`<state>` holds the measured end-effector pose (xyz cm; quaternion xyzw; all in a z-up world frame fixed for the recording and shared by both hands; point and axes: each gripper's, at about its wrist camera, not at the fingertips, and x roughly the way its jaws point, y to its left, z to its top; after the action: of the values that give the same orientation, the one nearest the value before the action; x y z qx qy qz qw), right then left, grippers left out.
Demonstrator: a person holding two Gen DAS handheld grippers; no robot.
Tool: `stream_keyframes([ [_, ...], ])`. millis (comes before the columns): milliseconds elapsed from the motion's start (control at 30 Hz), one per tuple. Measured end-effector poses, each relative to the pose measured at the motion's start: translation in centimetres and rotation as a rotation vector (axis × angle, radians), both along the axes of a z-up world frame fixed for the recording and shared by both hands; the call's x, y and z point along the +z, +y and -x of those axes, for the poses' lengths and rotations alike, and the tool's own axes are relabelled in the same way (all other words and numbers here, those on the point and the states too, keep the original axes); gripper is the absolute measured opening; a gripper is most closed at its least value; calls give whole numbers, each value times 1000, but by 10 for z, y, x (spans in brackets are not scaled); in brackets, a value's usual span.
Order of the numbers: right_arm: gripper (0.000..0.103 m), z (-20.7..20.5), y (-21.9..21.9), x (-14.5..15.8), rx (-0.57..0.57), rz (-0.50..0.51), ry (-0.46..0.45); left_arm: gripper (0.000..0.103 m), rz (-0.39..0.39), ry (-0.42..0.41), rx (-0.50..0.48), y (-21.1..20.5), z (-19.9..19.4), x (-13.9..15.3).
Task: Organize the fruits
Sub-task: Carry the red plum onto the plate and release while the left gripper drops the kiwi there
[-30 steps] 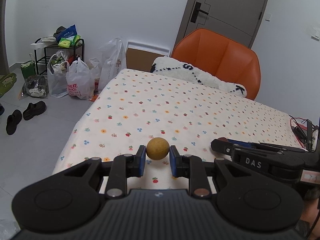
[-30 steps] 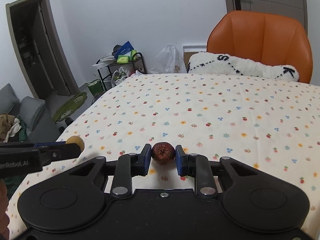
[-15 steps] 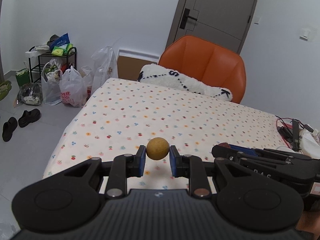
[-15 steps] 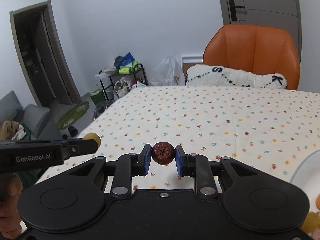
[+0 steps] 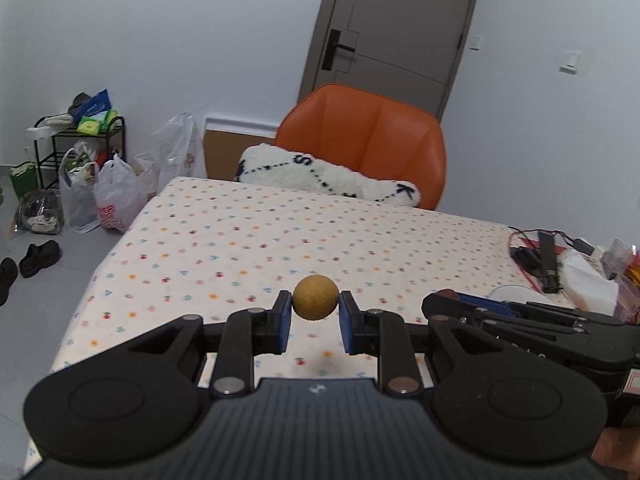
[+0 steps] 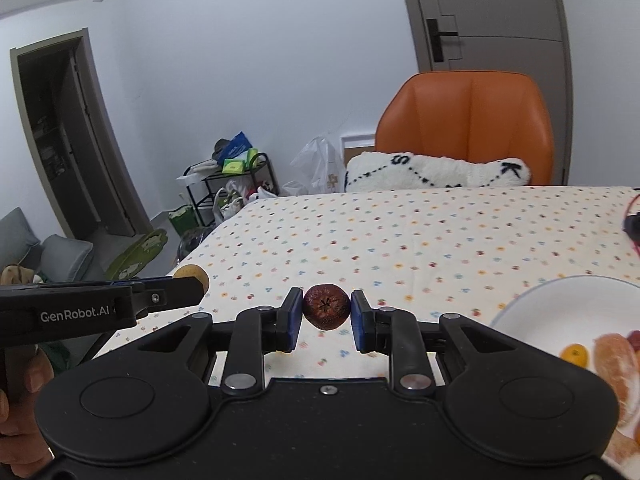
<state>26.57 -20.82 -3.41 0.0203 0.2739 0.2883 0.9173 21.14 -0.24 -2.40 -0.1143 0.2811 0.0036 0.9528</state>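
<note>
My left gripper (image 5: 315,314) is shut on a small round tan fruit (image 5: 315,297), held above the flower-print tablecloth (image 5: 280,240). My right gripper (image 6: 326,314) is shut on a dark red-brown fruit (image 6: 326,306) with a star-shaped mark facing the camera. At the right of the right wrist view a white plate (image 6: 560,300) holds peeled orange segments (image 6: 616,364) and a small orange fruit (image 6: 574,354). The left gripper (image 6: 192,292) with its tan fruit (image 6: 194,272) shows at that view's left, and the right gripper (image 5: 444,300) lies to the right in the left wrist view.
An orange chair (image 5: 368,136) with a white fluffy cushion (image 5: 328,176) stands behind the table. Cables and packets (image 5: 568,256) clutter the table's far right. Plastic bags (image 5: 116,196), a black rack (image 5: 80,140) and shoes (image 5: 38,256) are on the floor to the left.
Both grippers have lifted and drawn back with their fruits still held. The white plate with orange segments has come into the right wrist view.
</note>
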Motion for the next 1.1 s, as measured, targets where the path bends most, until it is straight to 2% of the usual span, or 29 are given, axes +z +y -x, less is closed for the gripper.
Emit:
stream_keyframes([
  [333, 24, 16, -32, 9, -53, -18, -25, 23, 3, -12, -59, -28, 9, 9],
  [1100, 24, 41, -133, -9, -235, -2, -1, 23, 14, 5, -220, -114, 0, -3],
])
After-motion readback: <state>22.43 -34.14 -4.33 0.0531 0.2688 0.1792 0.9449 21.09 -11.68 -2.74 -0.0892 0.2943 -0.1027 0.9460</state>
